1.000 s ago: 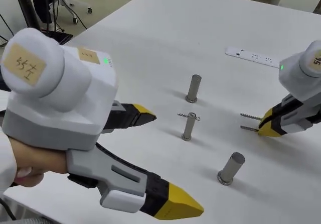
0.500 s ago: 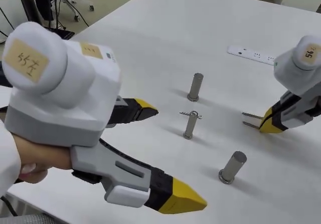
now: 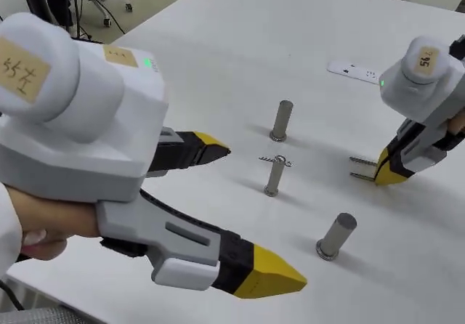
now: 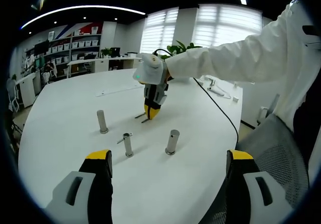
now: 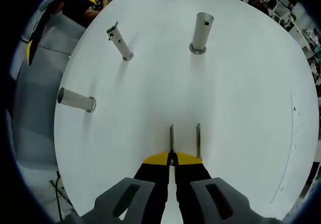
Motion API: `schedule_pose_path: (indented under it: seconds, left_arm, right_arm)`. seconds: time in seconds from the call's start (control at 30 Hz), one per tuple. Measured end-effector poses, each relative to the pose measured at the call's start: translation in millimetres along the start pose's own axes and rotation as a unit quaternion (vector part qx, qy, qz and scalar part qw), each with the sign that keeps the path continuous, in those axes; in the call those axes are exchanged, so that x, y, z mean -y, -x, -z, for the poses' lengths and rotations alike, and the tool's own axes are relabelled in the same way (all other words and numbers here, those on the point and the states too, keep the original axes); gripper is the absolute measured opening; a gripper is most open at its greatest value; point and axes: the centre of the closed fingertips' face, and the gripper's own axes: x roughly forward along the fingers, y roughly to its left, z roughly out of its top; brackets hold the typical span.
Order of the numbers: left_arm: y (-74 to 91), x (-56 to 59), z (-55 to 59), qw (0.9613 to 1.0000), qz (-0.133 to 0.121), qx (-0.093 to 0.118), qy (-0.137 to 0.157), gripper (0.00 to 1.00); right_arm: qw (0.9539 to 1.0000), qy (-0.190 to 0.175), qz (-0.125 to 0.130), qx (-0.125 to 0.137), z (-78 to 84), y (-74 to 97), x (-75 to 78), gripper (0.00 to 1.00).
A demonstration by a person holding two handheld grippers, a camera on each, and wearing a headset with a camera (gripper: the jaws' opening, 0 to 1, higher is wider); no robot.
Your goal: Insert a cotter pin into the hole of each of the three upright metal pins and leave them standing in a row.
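Two left gripper (image 3: 254, 216) jaws hang nearest, spread and empty. Past the bare near pin (image 3: 336, 235), the middle pin (image 3: 274, 177) carries its cotter pin (image 3: 276, 160); the far pin (image 3: 282, 120) is bare. The right gripper (image 3: 383, 173) has tipped steeper, jaws clenched on a second cotter pin (image 3: 362, 168) low over the white table (image 3: 218, 62): likely insertion comes next. Blinds (image 4: 220, 23) and shelves (image 4: 75, 45) beyond.

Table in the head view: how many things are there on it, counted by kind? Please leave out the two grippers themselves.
Metal pins: 3, all upright
Cotter pins: 3, one through the middle pin, two at the right gripper
Power strip: 1
Total: 7
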Motion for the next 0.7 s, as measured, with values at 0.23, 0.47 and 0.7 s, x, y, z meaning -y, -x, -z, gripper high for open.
schedule_pose_path:
  seconds: [0.23, 0.47, 0.7]
  left_arm:
    - [1.2, -3.5, 4.9, 0.9999, -0.008, -0.014, -0.004, 0.93]
    - [0.5, 1.7, 7.8, 0.9998, -0.006, -0.018, -0.002, 0.91]
    - [0.3, 1.1, 6.0, 0.9999, -0.013, -0.009, 0.0, 0.94]
  right_arm:
    - [0.9998, -0.019, -0.001, -0.001, 1.0, 0.7, -0.1, 0.0]
    - [0.9983, -0.057, -0.004, 0.015, 1.3, 2.0, -0.4, 0.0]
    - [0.9985, -0.05, 0.021, 0.008, 1.9, 2.2, -2.4, 0.0]
